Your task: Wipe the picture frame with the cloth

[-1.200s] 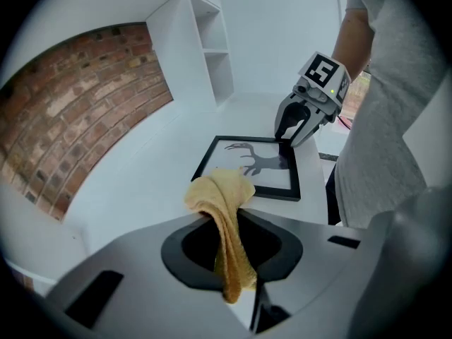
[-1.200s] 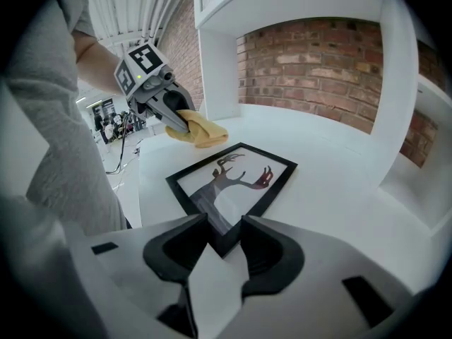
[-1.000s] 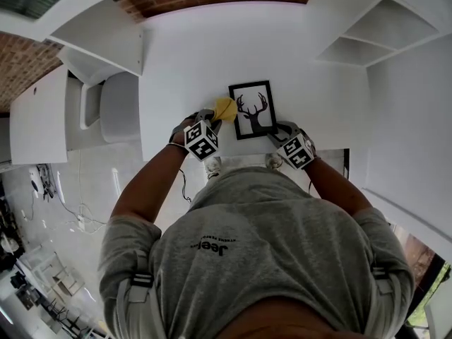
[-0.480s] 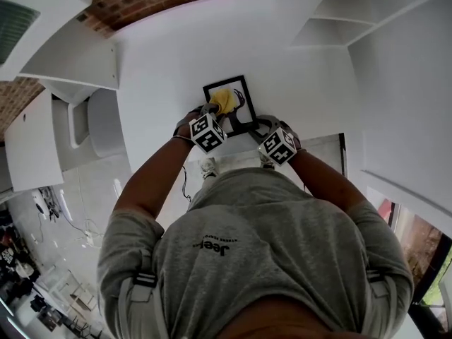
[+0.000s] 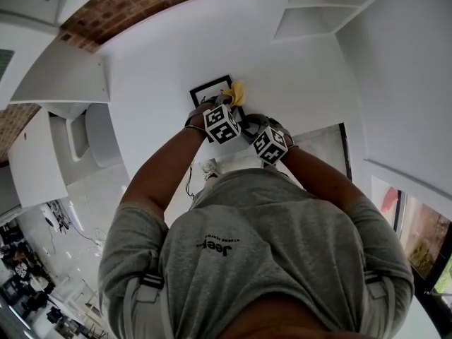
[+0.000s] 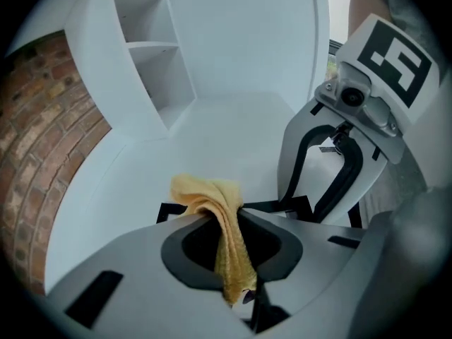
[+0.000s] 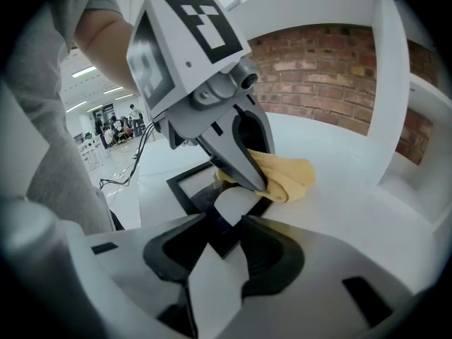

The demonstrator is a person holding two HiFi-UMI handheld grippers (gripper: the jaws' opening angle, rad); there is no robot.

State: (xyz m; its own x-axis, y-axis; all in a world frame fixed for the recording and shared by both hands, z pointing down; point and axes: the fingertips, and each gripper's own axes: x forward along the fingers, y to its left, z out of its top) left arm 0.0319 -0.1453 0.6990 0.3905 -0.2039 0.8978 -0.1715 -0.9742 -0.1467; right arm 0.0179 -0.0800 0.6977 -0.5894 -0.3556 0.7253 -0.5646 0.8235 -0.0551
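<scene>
Lying flat, picture frame [image 5: 208, 90] lengthwise away, cloth [image 5: 234, 92] atop.

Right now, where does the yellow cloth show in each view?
Head view: cloth upper centre, at the picture frame's right end.
Left gripper view: cloth lower centre, pinched in the left gripper's shut jaws.
Right gripper view: cloth centre right, at the picture frame's far side.
Shared landmark: the black picture frame.

A white tabletop [image 5: 176, 62] runs up to a red brick wall [image 5: 141, 2]. White open shelves [image 5: 318, 9] stand at its far right corner. Left of the tabletop sits a rounded white shape [image 5: 99, 133], possibly a chair. A dark cable [image 5: 189, 182] trails over the pale floor [image 5: 85, 203] below the near edge.
</scene>
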